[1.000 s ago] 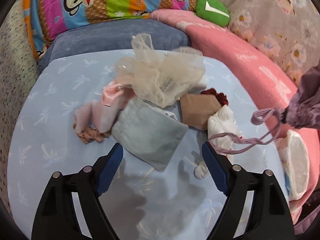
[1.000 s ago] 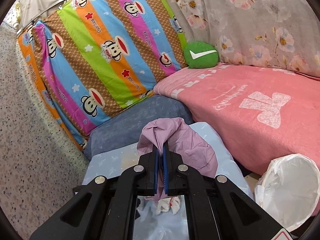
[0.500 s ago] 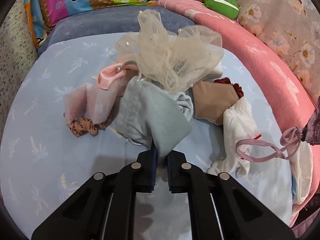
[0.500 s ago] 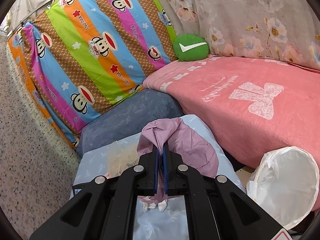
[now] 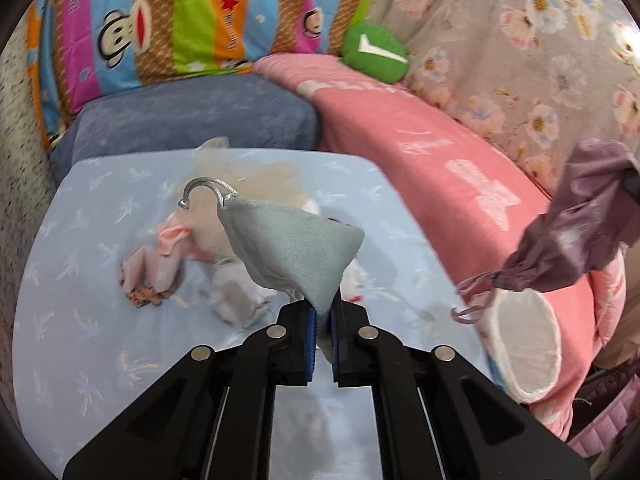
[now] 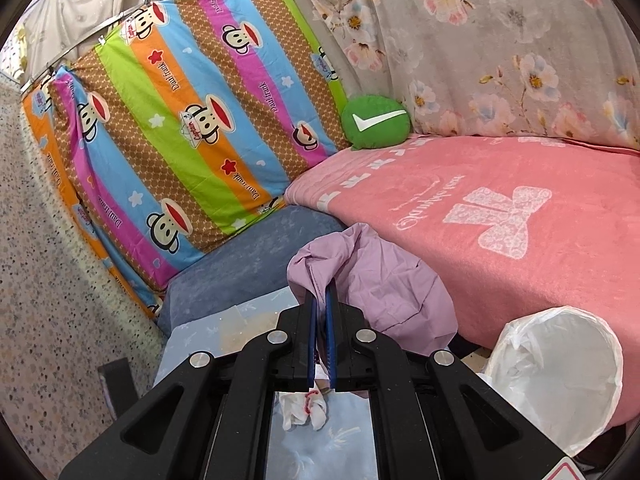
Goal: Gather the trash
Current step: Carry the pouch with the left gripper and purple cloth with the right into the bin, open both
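— What's the left claw (image 5: 323, 322) got?
— It's pinched tight on a corner of the grey pouch (image 5: 294, 250), lifted clear above the pale blue bench (image 5: 80, 360).
— And the right claw (image 6: 320, 312)?
— Clamped on the purple bag (image 6: 384, 280), beside the white-lined bin (image 6: 560, 376) by the pink bed (image 6: 520, 184).

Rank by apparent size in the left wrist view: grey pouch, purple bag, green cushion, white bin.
1. grey pouch, though it sits closest to the camera, so its lead is unsure.
2. purple bag and white bin, too alike to split.
3. green cushion, smallest, but farthest away.
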A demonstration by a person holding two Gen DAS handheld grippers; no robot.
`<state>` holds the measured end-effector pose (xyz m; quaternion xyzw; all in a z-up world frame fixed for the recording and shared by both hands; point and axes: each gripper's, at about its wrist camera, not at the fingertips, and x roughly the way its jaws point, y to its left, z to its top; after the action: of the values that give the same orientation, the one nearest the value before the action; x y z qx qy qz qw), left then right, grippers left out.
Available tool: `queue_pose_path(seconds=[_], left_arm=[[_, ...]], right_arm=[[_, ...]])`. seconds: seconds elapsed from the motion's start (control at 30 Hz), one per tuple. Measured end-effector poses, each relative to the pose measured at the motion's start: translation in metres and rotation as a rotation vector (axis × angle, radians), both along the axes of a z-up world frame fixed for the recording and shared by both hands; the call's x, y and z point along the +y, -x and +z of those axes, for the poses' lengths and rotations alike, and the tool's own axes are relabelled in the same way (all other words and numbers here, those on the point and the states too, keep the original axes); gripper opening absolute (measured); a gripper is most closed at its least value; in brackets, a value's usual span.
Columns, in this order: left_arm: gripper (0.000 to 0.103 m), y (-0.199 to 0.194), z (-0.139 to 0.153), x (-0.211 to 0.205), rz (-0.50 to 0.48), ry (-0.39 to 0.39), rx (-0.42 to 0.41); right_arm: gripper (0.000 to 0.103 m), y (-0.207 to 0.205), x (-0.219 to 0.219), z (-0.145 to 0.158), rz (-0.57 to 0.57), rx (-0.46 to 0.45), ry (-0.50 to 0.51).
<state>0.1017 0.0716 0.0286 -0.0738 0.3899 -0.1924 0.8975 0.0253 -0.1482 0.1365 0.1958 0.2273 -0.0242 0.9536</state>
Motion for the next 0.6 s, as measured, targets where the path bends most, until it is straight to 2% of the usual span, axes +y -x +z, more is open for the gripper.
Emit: queue_pose_path(seconds=[0.2, 0.6], left_arm=[[0.006, 0.022, 0.021, -0.053, -0.144, 0.005, -0.036], [0.006, 0.057, 0.027, -0.161, -0.409, 0.024, -0.038]], right_arm=[[0.004, 0.021, -0.028, -0.005, -0.054, 0.01, -0.013], [0.004, 0.072, -0.106, -0.014, -0.212, 0.014, -0.038]])
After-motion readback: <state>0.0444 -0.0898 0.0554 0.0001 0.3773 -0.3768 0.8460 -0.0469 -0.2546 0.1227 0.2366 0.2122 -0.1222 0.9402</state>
